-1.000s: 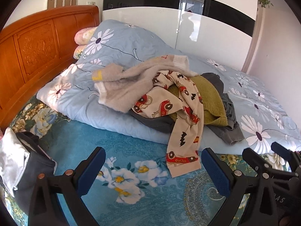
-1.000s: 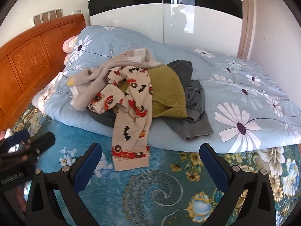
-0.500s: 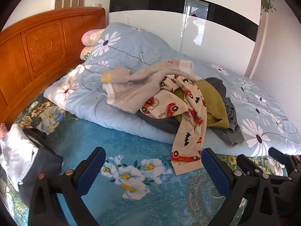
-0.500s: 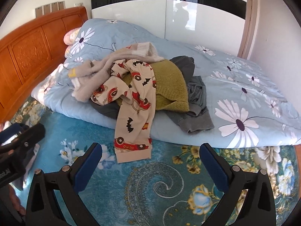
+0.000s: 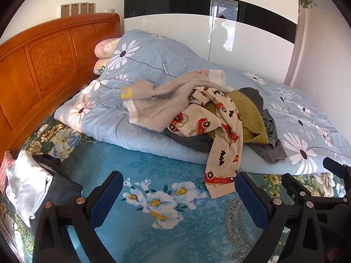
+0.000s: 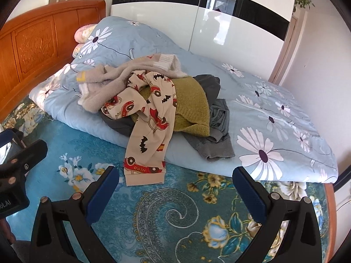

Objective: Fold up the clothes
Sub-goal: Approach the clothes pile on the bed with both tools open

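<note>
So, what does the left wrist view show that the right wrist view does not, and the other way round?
Only the left wrist view shows the white cloth lying on a dark bag at the near left, and the left hand-held gripper with both fingers.

Only the right wrist view shows the quilt's right end and the right hand-held gripper whole.

Both share the clothes pile, with the cartoon-print pants hanging onto the blue sheet, and the wooden headboard. Both hand-held grippers are open, holding nothing.

The left claw gapes wide over the blue flowered sheet. Ahead of it a pile of clothes lies on the quilt; printed pyjamas hang toward its right finger.
</note>
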Demonstrator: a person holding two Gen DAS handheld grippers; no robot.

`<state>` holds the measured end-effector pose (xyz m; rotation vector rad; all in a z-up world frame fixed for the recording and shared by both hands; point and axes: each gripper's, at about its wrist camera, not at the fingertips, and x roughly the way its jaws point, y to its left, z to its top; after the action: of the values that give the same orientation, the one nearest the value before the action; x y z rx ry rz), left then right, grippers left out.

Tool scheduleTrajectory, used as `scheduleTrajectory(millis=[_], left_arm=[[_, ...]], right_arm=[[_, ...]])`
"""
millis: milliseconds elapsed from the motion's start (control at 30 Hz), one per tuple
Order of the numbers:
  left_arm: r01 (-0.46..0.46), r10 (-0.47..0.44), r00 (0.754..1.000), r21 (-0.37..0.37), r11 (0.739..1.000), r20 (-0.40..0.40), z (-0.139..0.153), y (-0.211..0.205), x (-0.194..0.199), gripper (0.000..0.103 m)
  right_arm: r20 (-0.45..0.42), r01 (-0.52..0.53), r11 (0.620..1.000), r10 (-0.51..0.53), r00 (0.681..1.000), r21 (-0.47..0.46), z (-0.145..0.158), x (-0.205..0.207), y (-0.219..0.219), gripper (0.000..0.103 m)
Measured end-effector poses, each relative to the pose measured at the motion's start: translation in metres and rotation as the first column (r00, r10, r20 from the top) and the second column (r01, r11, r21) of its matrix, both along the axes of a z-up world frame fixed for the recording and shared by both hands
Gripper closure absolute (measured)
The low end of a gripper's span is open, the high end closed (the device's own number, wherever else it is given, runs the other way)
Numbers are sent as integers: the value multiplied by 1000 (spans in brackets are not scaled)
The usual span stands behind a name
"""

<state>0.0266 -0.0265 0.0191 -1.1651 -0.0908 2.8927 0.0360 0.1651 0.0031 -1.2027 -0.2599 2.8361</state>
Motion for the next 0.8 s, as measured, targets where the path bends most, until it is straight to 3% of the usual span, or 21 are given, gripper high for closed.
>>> scheduleTrajectory(millis=[800], left_arm=[[-18, 17, 1000, 80, 997, 19, -20, -50, -8, 0]], right_arm=[[28, -23, 995, 20, 999, 98, -6, -11, -53, 0]])
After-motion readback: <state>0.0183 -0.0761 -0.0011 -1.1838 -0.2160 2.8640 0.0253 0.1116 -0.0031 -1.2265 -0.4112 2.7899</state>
